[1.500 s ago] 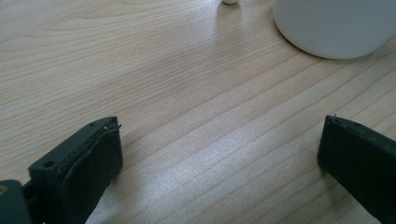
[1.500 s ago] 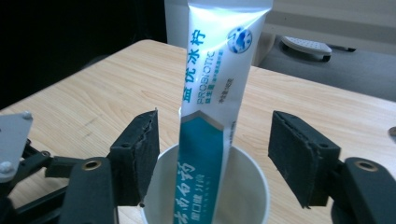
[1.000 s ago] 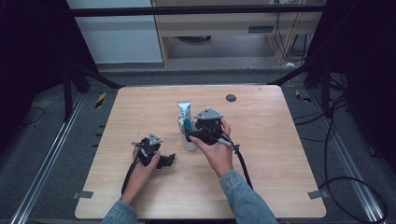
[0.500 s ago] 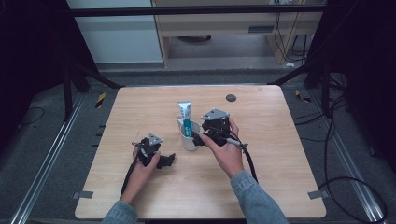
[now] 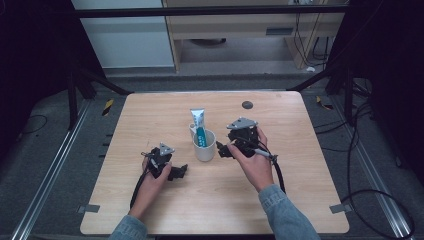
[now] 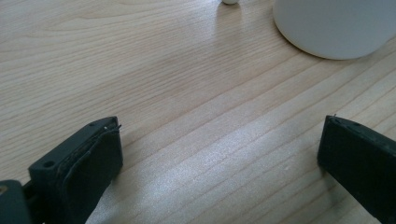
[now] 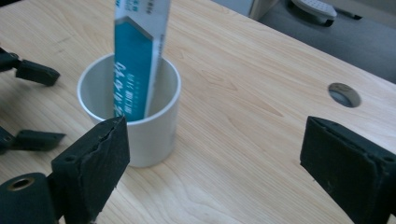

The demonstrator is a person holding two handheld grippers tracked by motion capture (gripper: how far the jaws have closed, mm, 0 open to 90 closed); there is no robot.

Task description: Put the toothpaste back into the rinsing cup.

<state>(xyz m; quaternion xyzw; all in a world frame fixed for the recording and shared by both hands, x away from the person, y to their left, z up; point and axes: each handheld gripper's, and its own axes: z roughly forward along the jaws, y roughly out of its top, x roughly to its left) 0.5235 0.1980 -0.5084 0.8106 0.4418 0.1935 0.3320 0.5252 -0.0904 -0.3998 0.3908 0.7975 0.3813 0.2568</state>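
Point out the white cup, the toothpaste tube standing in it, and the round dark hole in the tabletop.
White cylindrical cup (image 7: 154,135): right gripper view, on its outer wall.
Teal and white toothpaste tube (image 7: 135,51): right gripper view, on its printed teal face.
Round dark hole in the wooden tabletop (image 5: 247,105): high view, on its centre.

We see a light wooden table (image 5: 310,200), a dark round hole (image 5: 247,105) near its far edge, grey tape tabs (image 5: 88,208) at the near corners, black cables (image 5: 370,190) on the grey floor, a pale cabinet (image 5: 125,35) behind.
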